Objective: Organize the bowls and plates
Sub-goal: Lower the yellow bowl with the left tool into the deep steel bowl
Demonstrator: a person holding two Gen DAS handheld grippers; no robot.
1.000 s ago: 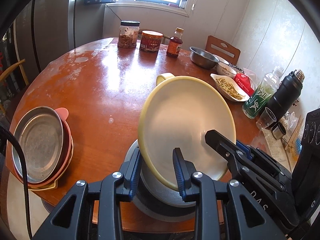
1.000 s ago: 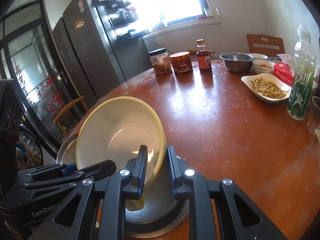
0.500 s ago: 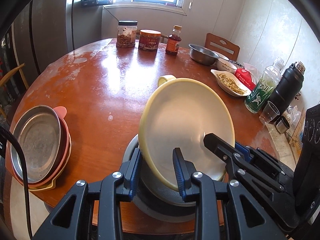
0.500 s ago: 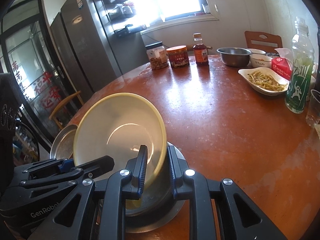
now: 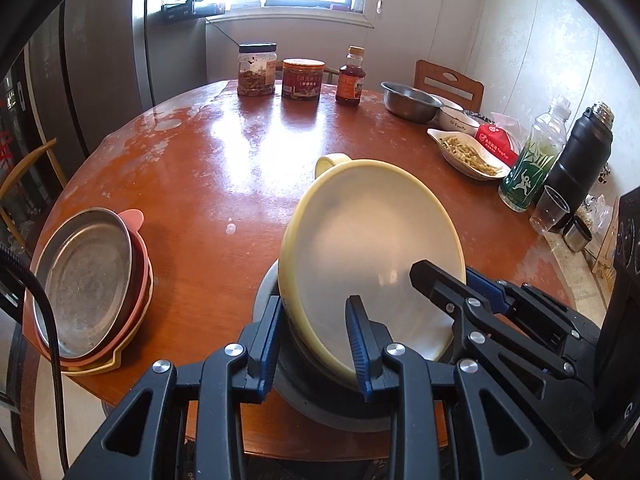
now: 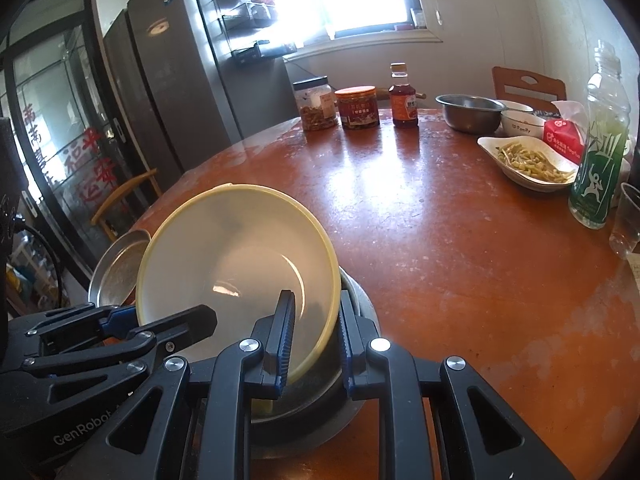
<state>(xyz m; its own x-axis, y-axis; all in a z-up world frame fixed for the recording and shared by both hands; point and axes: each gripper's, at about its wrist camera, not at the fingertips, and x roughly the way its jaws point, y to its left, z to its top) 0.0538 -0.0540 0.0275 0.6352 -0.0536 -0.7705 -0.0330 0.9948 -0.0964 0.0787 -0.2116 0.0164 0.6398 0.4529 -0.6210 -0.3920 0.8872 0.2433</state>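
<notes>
A pale yellow bowl (image 5: 372, 248) is tilted up on edge above a grey metal bowl (image 5: 340, 404) at the table's near edge. My left gripper (image 5: 316, 344) is shut on the yellow bowl's near left rim. My right gripper (image 6: 314, 334) is shut on the same bowl (image 6: 236, 256) at its right rim; the grey bowl (image 6: 352, 392) lies under it. A stack of plates (image 5: 84, 280), a steel one on top of pink and yellow ones, sits at the table's left edge and also shows in the right wrist view (image 6: 116, 268).
At the far side stand two jars (image 5: 256, 70), a sauce bottle (image 5: 351, 76), a steel bowl (image 5: 408, 100) and a white bowl (image 5: 458, 120). On the right are a dish of food (image 5: 468, 154), a green bottle (image 5: 532, 164), a black flask (image 5: 576, 160) and a cup (image 5: 550, 210).
Both grippers keep their hold on the yellow bowl, which has tipped slightly and moved a little toward the far side. The views have shifted a little.
</notes>
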